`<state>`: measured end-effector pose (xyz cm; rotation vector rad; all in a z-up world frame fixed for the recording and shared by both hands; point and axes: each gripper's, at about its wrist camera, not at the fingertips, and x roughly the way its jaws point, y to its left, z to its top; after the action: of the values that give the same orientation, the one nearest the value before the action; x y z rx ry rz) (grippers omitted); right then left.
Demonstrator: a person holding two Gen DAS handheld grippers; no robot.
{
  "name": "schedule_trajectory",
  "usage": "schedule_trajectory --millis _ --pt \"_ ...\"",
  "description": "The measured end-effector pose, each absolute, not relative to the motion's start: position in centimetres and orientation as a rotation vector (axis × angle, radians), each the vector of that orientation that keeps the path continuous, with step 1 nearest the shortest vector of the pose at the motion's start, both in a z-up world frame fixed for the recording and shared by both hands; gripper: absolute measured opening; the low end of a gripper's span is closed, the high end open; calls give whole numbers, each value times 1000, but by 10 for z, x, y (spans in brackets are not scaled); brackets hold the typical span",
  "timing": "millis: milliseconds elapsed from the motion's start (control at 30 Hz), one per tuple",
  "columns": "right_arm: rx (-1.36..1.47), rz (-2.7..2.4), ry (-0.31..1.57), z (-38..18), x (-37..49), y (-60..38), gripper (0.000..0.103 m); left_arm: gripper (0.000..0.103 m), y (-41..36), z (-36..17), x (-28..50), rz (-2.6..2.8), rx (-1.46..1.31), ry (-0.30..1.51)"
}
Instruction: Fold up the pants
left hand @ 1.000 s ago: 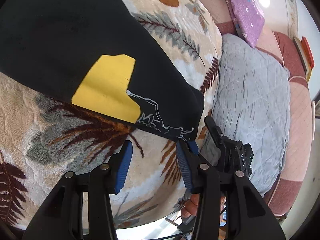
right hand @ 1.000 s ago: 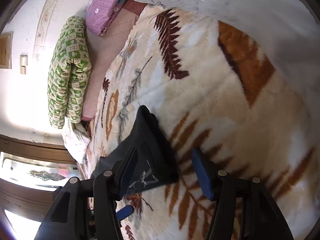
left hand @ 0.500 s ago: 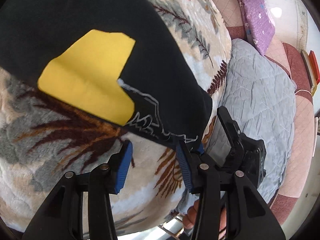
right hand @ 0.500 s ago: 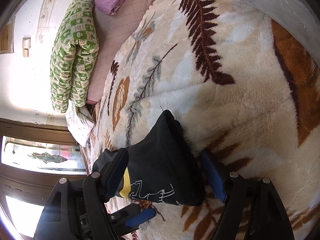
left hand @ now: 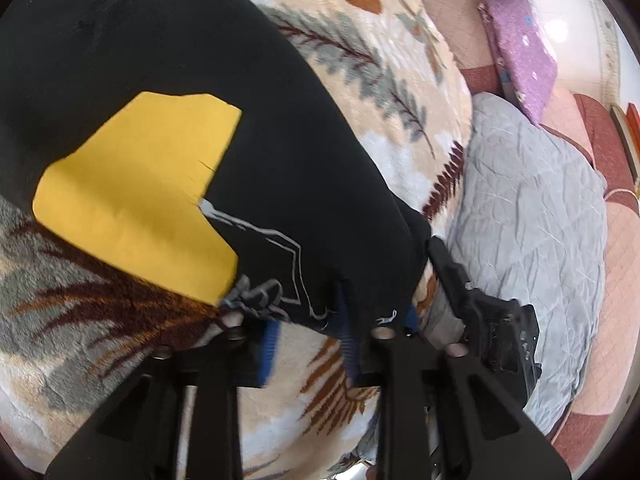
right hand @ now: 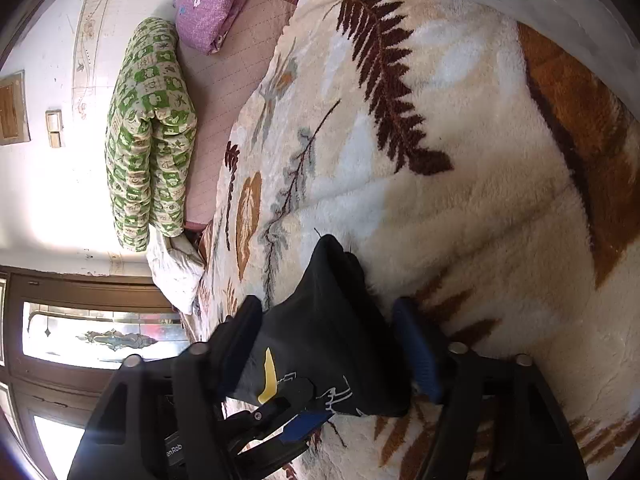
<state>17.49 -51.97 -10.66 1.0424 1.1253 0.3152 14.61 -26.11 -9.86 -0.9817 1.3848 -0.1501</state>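
The black pants [left hand: 280,160] lie on the leaf-patterned blanket [left hand: 100,320], their near hem now between both my grippers. My left gripper [left hand: 308,336] has narrowed and is closing on the hem — a fold can start. My right gripper [right hand: 328,344] straddles the hem's corner, half-wide, closing, not yet pinching.

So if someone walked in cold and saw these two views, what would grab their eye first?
Probably the bright yellow patch on the black pants, spread over the cream leaf-print fleece blanket. Next, the left gripper closing on the pants' hem near the white line print, with the right gripper straddling the same end. Farther off, a green patterned quilt leans against the wall.
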Motion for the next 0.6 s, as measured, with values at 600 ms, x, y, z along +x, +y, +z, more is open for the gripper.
schedule_trajectory --millis 600 --pt "862 298 1151 -84 177 -504 12 7 -248 -101 152 -261 -1088 1439"
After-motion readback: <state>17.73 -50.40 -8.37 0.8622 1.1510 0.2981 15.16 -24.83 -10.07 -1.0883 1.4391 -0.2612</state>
